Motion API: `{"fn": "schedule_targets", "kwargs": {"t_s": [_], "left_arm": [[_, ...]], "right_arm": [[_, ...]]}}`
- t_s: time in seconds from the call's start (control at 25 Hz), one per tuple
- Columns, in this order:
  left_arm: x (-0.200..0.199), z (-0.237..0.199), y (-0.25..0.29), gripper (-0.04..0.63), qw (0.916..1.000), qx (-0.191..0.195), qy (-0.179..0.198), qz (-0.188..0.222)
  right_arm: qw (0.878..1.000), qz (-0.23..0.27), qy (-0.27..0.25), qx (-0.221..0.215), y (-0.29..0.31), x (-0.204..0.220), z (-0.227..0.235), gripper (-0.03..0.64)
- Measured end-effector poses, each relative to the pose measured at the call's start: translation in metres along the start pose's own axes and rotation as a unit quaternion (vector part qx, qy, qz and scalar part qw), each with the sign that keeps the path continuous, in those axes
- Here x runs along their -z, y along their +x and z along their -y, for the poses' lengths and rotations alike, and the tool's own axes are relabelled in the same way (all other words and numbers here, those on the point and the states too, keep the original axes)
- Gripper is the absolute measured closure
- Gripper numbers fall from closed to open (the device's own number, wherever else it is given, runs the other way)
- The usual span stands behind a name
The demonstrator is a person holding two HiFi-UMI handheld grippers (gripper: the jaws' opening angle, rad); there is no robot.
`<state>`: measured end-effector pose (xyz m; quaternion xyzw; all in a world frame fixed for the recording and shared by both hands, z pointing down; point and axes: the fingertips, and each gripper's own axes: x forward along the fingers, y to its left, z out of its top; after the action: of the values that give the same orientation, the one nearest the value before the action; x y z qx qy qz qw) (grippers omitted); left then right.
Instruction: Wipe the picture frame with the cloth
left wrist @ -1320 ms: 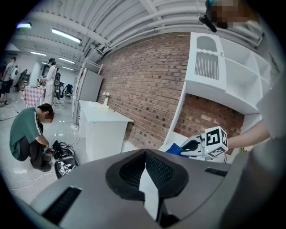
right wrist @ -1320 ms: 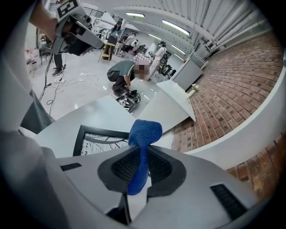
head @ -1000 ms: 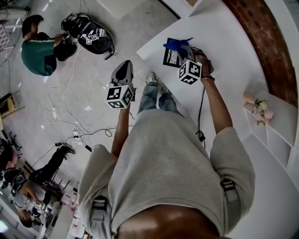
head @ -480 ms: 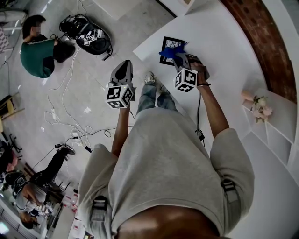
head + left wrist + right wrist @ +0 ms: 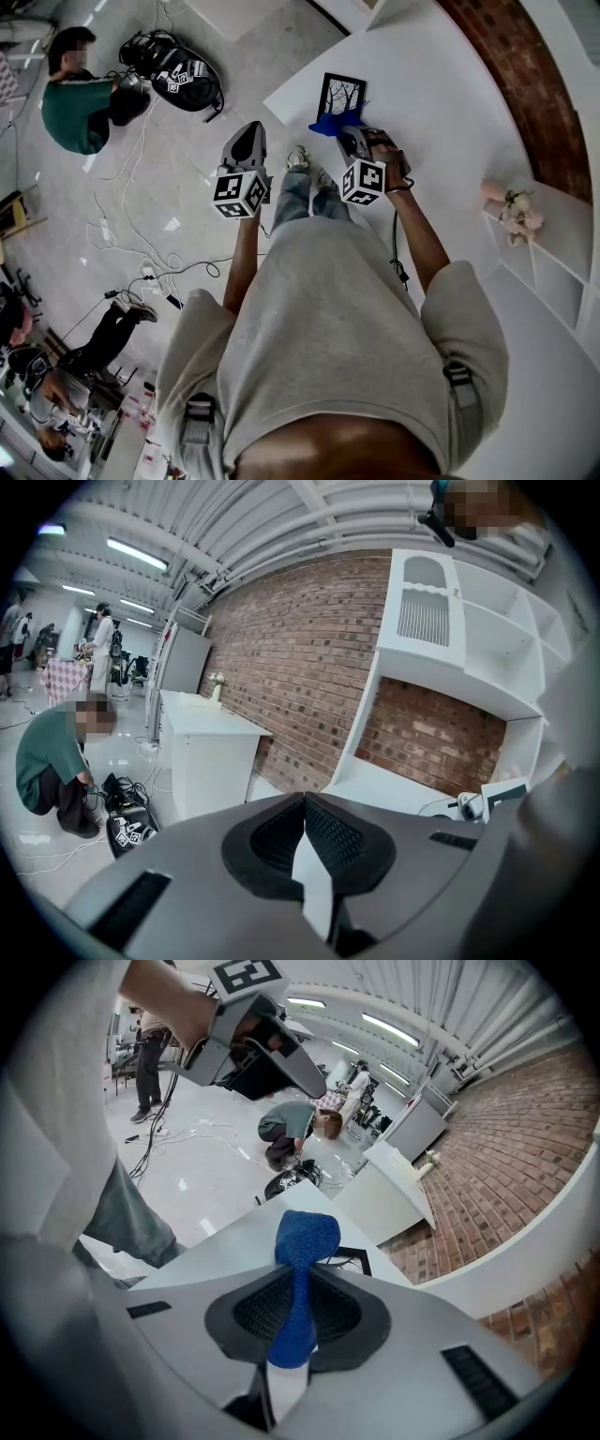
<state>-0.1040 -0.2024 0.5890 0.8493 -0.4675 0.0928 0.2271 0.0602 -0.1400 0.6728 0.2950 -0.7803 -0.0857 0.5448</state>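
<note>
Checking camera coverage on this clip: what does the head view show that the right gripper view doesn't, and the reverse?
Only the head view: the whole frame with its tree picture, the flowers at the right, and the person's own torso and arms. Only the right gripper view: the right gripper shut on the blue cloth, which bulges past the tips, and the ceiling lights. Both: the cloth, at least a corner of the frame, the left gripper and the crouching person in green.
</note>
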Motion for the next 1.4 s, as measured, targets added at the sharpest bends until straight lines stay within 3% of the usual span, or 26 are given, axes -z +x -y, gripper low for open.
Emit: {"fn": "schedule_targets", "kwargs": {"t_s": [0.48,0.92,1.4], "left_arm": [[0.001,0.009,0.000,0.580,1.0000,0.002,0.000,0.004],[-0.002,-0.003,-0.004,0.580,1.0000,-0.006,-0.004,0.006],[-0.003,-0.019,-0.009,0.578,0.9998,-0.016,-0.007,0.004]], "right_arm": [[1.000,0.009,-0.002,0.005,-0.014,-0.002,-0.002,0.557],[0.998,0.006,-0.008,0.061,-0.012,-0.007,0.071,0.557],[0.996,-0.013,0.000,0.088,0.025,-0.010,0.135,0.557]]}}
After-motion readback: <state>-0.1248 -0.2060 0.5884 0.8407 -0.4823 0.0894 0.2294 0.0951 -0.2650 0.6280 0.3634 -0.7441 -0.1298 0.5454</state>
